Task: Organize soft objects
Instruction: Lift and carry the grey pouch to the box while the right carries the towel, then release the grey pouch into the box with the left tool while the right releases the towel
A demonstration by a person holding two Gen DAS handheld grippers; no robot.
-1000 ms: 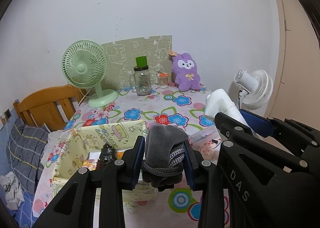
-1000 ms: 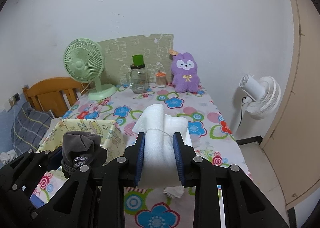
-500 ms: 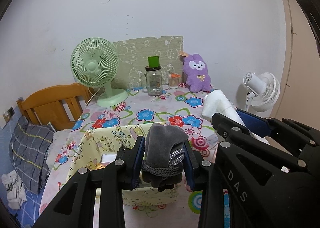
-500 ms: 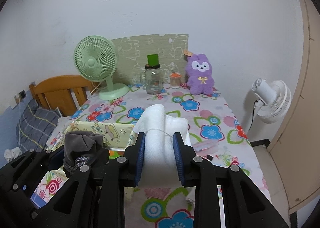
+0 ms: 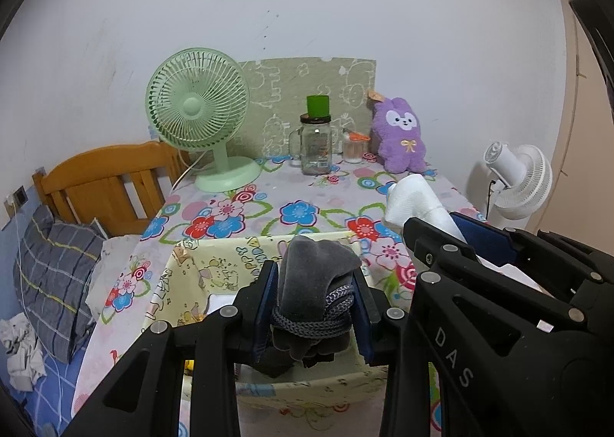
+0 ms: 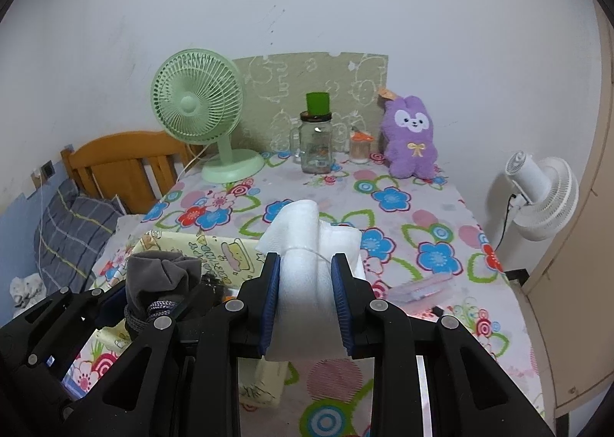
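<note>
My left gripper is shut on a grey cloth bundle tied with grey cord, held above the near end of the pale yellow fabric basket. My right gripper is shut on a folded white cloth, held above the table to the right of the basket. Each gripper shows in the other view: the right one with the white cloth, the left one with the grey bundle. A purple plush rabbit sits at the table's back right.
The flower-print table carries a green desk fan, a glass jar with a green lid and a small orange-lidded jar at the back. A white fan stands right of the table. A wooden headboard and bedding are left.
Both grippers have drawn back and risen from the table with their cloths still held. The basket now lies right under the left gripper.
</note>
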